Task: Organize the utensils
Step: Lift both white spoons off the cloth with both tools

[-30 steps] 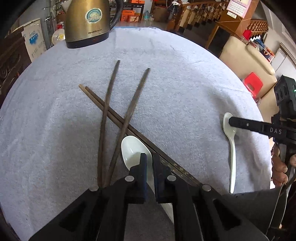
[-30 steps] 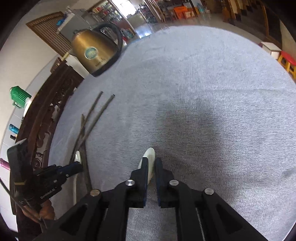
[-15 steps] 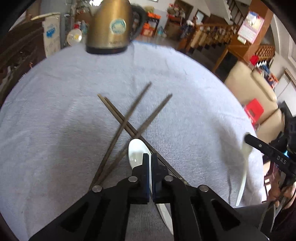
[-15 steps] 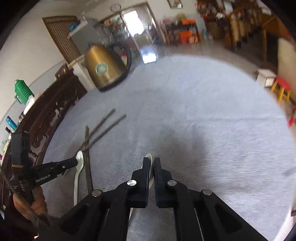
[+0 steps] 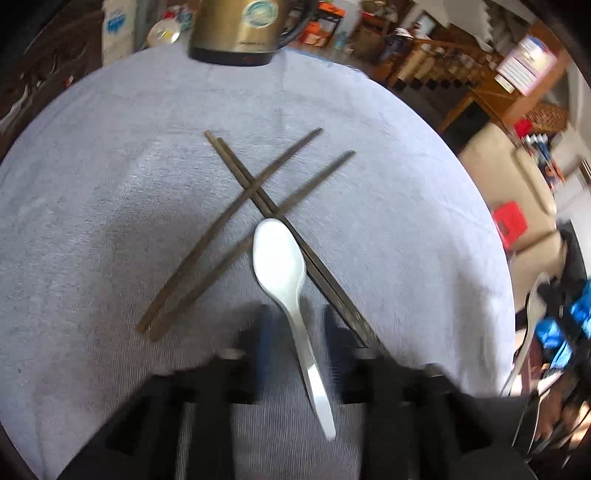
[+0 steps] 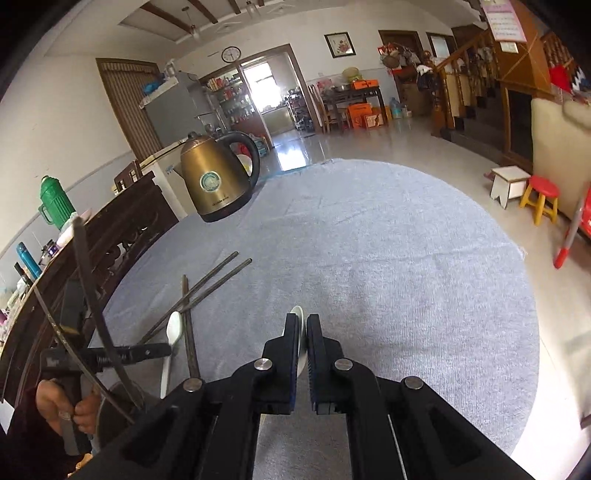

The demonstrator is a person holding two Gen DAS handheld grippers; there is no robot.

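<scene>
Grey tablecloth, kettle, right hand-held gripper clamping white spoon

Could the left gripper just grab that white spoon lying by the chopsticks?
Probably yes. The left gripper is open with its fingers either side of the white spoon handle; nothing lies over it, though the chopsticks run close alongside.

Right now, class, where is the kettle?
In the left wrist view the kettle stands at the table's far edge, beyond the crossed chopsticks; in the right wrist view it is far left.
</scene>
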